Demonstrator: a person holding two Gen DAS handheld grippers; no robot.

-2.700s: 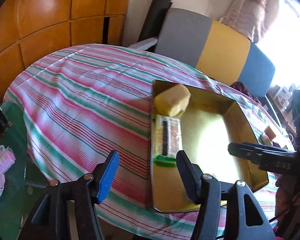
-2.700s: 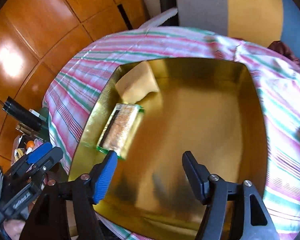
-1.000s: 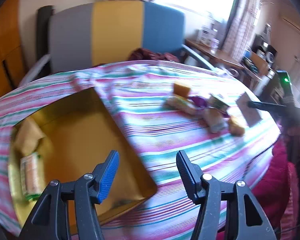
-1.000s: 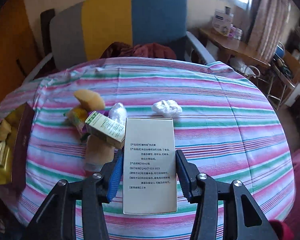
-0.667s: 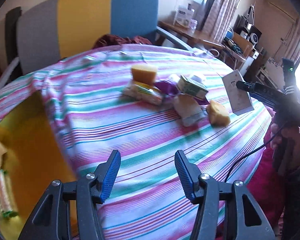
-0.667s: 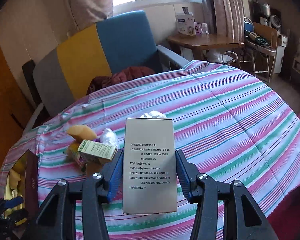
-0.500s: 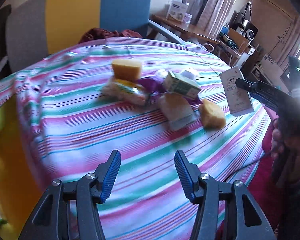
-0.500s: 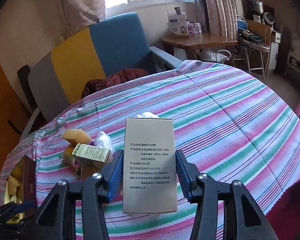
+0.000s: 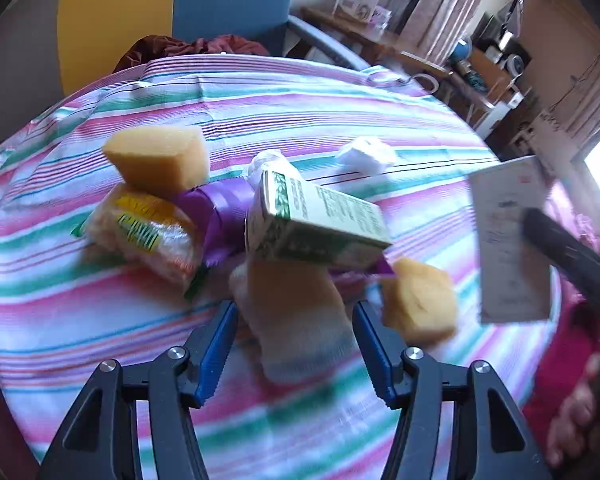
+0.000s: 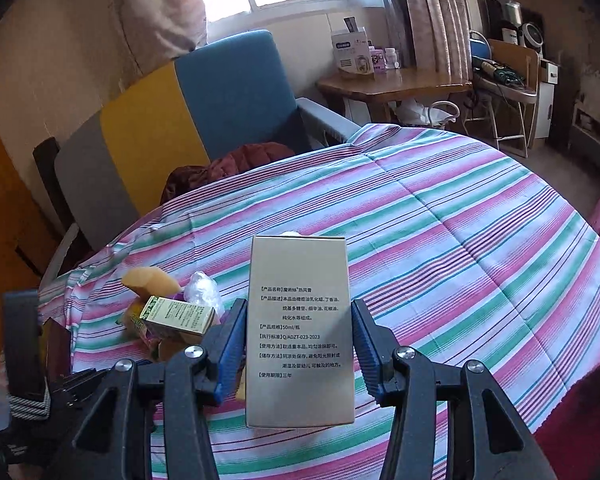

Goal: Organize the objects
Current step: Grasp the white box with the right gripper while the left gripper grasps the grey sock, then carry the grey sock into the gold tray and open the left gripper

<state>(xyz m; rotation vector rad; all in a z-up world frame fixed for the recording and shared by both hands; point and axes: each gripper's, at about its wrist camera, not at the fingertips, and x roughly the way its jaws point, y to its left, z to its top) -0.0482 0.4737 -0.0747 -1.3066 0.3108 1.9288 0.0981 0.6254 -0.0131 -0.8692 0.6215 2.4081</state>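
Note:
My right gripper (image 10: 299,340) is shut on a tall beige carton (image 10: 300,332) with printed text, held above the striped tablecloth; the carton also shows in the left wrist view (image 9: 508,240). My left gripper (image 9: 292,344) is open, its jaws on either side of a wrapped bun (image 9: 296,312) on the cloth. Behind it a green-and-white box (image 9: 316,220) leans on a purple wrapper (image 9: 220,216). A yellow sponge block (image 9: 156,156) rests on a packaged snack (image 9: 148,232). Another yellow sponge (image 9: 420,300) lies right of the bun.
A crumpled white wad (image 9: 366,154) lies further back. The round table's striped cloth (image 10: 460,240) falls away at the edges. A yellow, blue and grey chair (image 10: 188,120) with a red garment stands behind. A wooden side table (image 10: 396,80) is beyond.
My left gripper has swung from the gold box to the pile of objects and closed in on the bun. My right gripper holds the carton as before, tilted up slightly.

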